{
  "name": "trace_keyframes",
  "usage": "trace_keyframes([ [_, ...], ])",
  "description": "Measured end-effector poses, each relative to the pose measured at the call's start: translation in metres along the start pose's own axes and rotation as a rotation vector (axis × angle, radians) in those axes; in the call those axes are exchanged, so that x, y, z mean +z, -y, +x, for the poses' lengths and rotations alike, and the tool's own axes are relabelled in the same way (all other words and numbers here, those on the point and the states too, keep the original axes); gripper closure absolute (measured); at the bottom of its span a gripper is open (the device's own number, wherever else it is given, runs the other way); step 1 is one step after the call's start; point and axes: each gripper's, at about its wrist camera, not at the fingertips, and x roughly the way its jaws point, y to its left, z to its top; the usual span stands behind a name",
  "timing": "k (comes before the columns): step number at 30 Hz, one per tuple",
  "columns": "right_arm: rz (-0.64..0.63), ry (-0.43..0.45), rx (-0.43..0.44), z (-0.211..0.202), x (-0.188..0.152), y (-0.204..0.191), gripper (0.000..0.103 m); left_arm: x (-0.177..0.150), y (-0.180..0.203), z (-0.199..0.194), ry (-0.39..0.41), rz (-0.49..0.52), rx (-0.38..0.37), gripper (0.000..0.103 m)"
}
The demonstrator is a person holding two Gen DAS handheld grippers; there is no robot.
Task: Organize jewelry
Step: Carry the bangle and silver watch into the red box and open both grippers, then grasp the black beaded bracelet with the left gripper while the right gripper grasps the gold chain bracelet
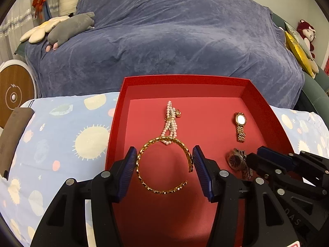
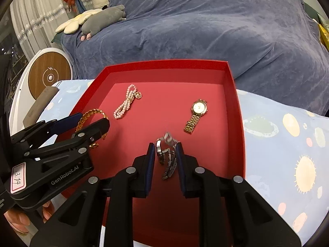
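My left gripper (image 1: 164, 160) holds the gold bangle (image 1: 162, 164) across its width, pads pressed to either side of the ring — stiff, light, slick metal, open at one side, so I judge too hard a squeeze could flex it or let it slip. My right gripper (image 2: 164, 154) is clamped on the silver watch (image 2: 167, 156) by its limp, heavier link band. Both hang low over the red tray (image 1: 205, 80), near the pearl strand (image 1: 170, 121) and gold watch (image 1: 240, 126) lying in it.

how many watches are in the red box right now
2: a gold watch lying toward the right wall of the red box, and a silver watch between the right tool fingers.
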Motion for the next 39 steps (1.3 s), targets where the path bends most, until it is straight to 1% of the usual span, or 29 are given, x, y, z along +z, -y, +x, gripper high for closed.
trace_keyframes([
  [4, 0.032, 0.044, 0.018, -0.02, 0.004, 0.009, 0.078, 0.006, -0.009, -0.007, 0.025, -0.03, -0.002, 0.046],
  [8, 0.038, 0.078, 0.033, -0.056, 0.001, 0.013, 0.078, 0.01, -0.022, -0.034, 0.057, -0.07, -0.024, 0.045],
  [10, 0.041, 0.094, 0.04, -0.077, -0.006, 0.014, 0.075, 0.01, -0.026, -0.052, 0.074, -0.085, -0.028, 0.044],
  [11, 0.044, 0.104, 0.045, -0.089, -0.011, 0.014, 0.073, 0.009, -0.03, -0.062, 0.082, -0.094, -0.03, 0.043],
  [16, 0.041, 0.122, 0.055, -0.138, -0.042, 0.011, 0.072, -0.01, -0.037, -0.111, 0.11, -0.104, -0.007, 0.04],
  [18, 0.039, 0.118, 0.059, -0.153, -0.06, 0.01, 0.071, -0.022, -0.038, -0.128, 0.114, -0.106, -0.007, 0.037],
  [21, 0.051, 0.114, 0.053, -0.17, -0.09, 0.01, 0.071, -0.048, -0.04, -0.147, 0.103, -0.12, -0.02, 0.035],
  [25, 0.109, 0.07, 0.075, -0.176, -0.126, 0.015, 0.07, -0.087, -0.037, -0.157, 0.059, -0.115, -0.003, 0.035],
  [27, 0.128, 0.048, 0.087, -0.176, -0.14, 0.015, 0.07, -0.106, -0.035, -0.158, 0.027, -0.13, -0.016, 0.035],
  [31, 0.085, 0.027, 0.049, -0.173, -0.163, 0.007, 0.07, -0.137, -0.035, -0.156, -0.034, -0.159, -0.042, 0.035],
  [34, 0.041, 0.008, 0.045, -0.166, -0.174, -0.001, 0.07, -0.156, -0.029, -0.153, -0.057, -0.137, -0.047, 0.035],
  [39, -0.015, -0.029, 0.041, -0.151, -0.184, -0.011, 0.07, -0.173, -0.006, -0.149, -0.057, -0.04, -0.062, 0.035],
])
